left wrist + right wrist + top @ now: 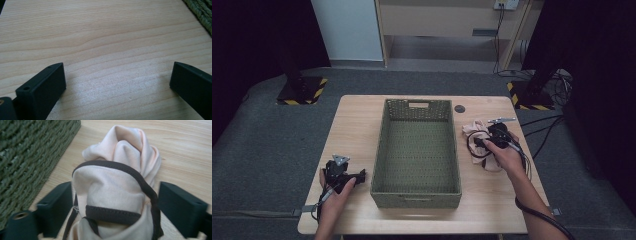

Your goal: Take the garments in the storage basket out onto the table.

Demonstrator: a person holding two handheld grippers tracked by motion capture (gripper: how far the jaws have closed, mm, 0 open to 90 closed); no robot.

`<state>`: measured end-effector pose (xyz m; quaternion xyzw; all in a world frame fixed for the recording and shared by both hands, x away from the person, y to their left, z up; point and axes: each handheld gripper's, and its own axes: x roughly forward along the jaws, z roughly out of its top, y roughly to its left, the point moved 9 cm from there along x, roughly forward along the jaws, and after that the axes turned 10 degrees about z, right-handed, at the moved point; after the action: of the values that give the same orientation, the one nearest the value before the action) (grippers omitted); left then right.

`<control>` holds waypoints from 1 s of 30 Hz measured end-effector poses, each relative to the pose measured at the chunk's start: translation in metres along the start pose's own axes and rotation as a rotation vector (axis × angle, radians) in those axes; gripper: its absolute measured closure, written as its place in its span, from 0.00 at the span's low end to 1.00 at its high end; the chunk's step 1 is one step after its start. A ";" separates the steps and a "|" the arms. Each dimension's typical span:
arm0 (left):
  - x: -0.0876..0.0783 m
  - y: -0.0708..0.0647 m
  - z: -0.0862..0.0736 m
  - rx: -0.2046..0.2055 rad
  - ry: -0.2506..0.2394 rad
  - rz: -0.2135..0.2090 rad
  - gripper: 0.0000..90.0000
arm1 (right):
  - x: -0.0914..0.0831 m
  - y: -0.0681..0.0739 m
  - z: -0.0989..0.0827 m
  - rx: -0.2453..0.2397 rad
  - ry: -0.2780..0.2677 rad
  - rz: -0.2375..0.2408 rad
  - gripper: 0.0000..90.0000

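Note:
A crumpled pale pink garment with dark brown trim lies on the wooden table, just right of a green woven basket. My right gripper is down at it. In the right gripper view the garment bulges up between the two widely parted jaws of the right gripper; a slight gap shows at the right jaw, so the cloth is not pinched. My left gripper rests low at the table's front left, and in its own view the left gripper is open over bare wood.
The basket stands in the middle of the table with nothing inside; its wall is close on the left of the garment, and a corner lies beyond the left gripper. A small dark disc sits near the far right edge. Cables trail off the right side.

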<state>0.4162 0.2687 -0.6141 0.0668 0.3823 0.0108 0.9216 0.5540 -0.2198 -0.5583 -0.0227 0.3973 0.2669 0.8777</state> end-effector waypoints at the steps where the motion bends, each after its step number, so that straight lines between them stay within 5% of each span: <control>1: 0.000 0.000 0.000 0.000 0.000 0.000 0.00 | -0.002 0.001 0.001 0.004 -0.006 -0.001 0.11; 15: 0.000 0.000 0.000 0.000 0.000 0.000 0.00 | -0.042 0.016 0.011 -0.043 -0.115 0.004 0.06; 30: 0.000 0.000 0.000 0.000 0.000 0.000 0.00 | -0.075 0.040 -0.008 -0.117 -0.116 0.037 0.06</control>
<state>0.4162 0.2687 -0.6141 0.0667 0.3824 0.0107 0.9215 0.4882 -0.2217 -0.5038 -0.0510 0.3297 0.3068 0.8914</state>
